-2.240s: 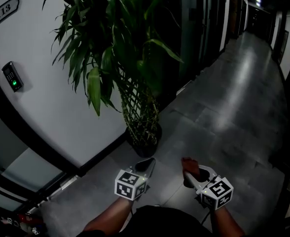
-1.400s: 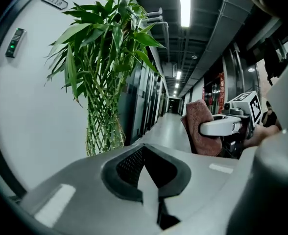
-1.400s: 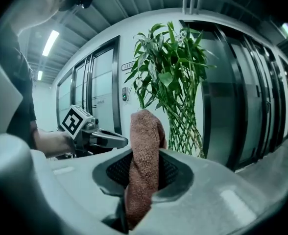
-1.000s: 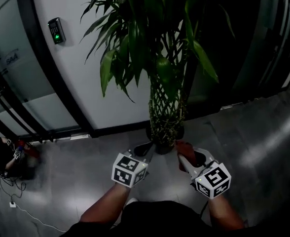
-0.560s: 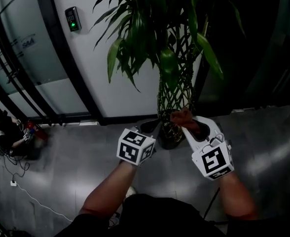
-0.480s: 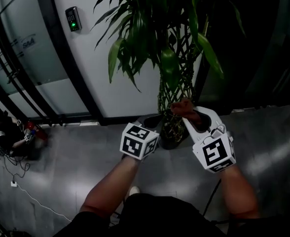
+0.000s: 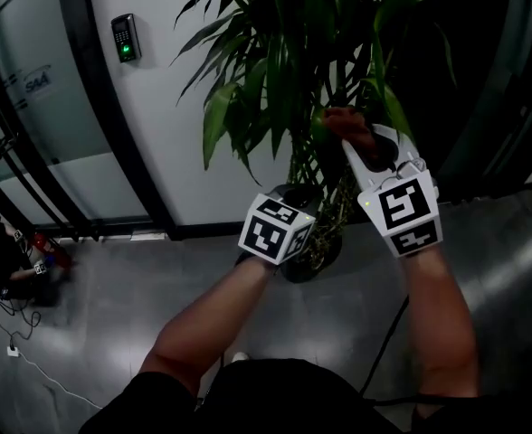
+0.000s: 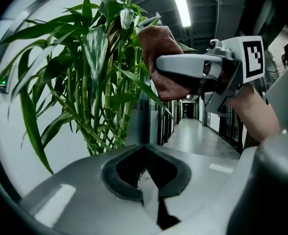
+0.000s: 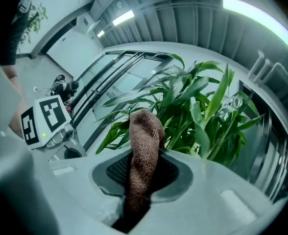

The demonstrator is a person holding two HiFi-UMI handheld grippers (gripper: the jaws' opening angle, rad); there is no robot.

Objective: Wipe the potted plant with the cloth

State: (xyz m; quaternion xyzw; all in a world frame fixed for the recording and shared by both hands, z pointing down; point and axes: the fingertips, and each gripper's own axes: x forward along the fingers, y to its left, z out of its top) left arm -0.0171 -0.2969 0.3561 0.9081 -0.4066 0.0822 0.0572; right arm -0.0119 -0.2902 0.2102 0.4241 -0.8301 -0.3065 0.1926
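The potted plant (image 7: 293, 52) is a tall bamboo with long green leaves and woven stems, standing in a dark pot (image 7: 316, 253) on the floor by a white wall. My right gripper (image 7: 346, 125) is raised among the leaves, shut on a brown cloth (image 7: 349, 125). In the right gripper view that cloth (image 9: 143, 151) sticks up from between the jaws, with leaves (image 9: 203, 116) just beyond. My left gripper (image 7: 300, 197) is lower, near the stems, shut with nothing in it. In the left gripper view the plant (image 8: 92, 77) is at left and the cloth (image 8: 159, 58) hangs in the right gripper's jaws.
A white wall with a keypad (image 7: 122, 36) stands behind the plant, and glass panels in dark frames (image 7: 22, 134) run to the left. Cables and gear (image 7: 8, 269) lie on the grey floor at far left. A dark corridor (image 8: 190, 114) runs on past the plant.
Both grippers have risen from just above the floor by the pot; the right one with the cloth went higher, into the leaves, and rolled. The left followed to stem height. The head view tilted up.
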